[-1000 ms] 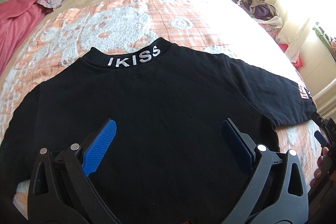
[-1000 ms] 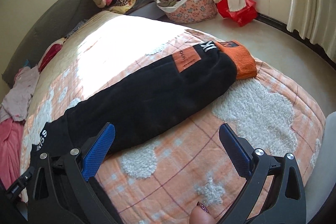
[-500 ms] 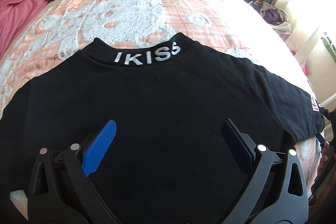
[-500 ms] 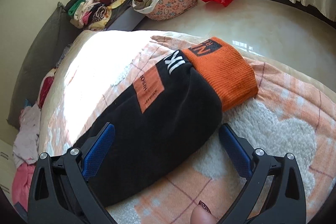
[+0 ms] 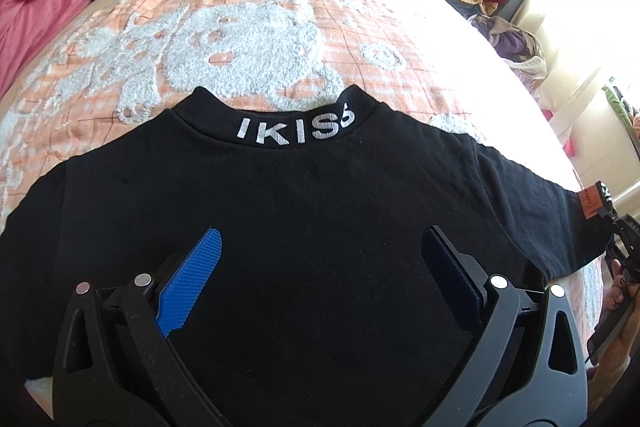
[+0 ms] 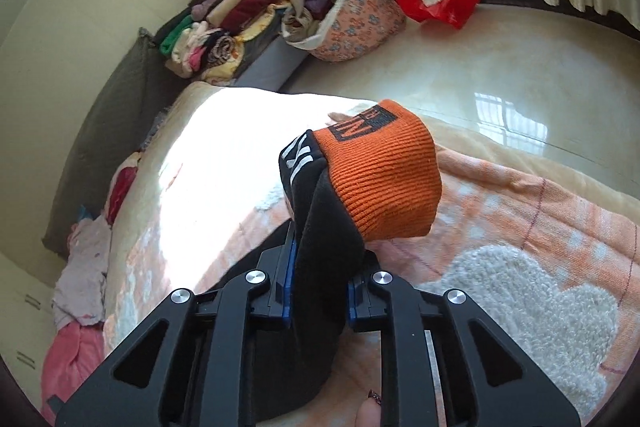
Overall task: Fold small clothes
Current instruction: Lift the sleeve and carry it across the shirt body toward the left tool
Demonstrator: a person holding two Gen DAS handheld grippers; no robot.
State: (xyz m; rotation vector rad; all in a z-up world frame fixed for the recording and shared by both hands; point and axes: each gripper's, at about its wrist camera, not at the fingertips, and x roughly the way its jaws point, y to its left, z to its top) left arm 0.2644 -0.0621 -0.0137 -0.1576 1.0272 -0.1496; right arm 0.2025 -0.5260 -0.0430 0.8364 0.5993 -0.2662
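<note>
On bed, black sweatshirt (image 5: 320,227) with orange cuff (image 6: 384,175).

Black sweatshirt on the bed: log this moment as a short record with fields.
garment: black sweatshirt, spread flat on the orange blanket
collar: white lettering, facing away from the left gripper
left gripper: open above the sweatshirt's body, holding nothing
right gripper: jaws closing, black sleeve between them
cuff: orange cuff sticks out past the right gripper's fingers
</note>
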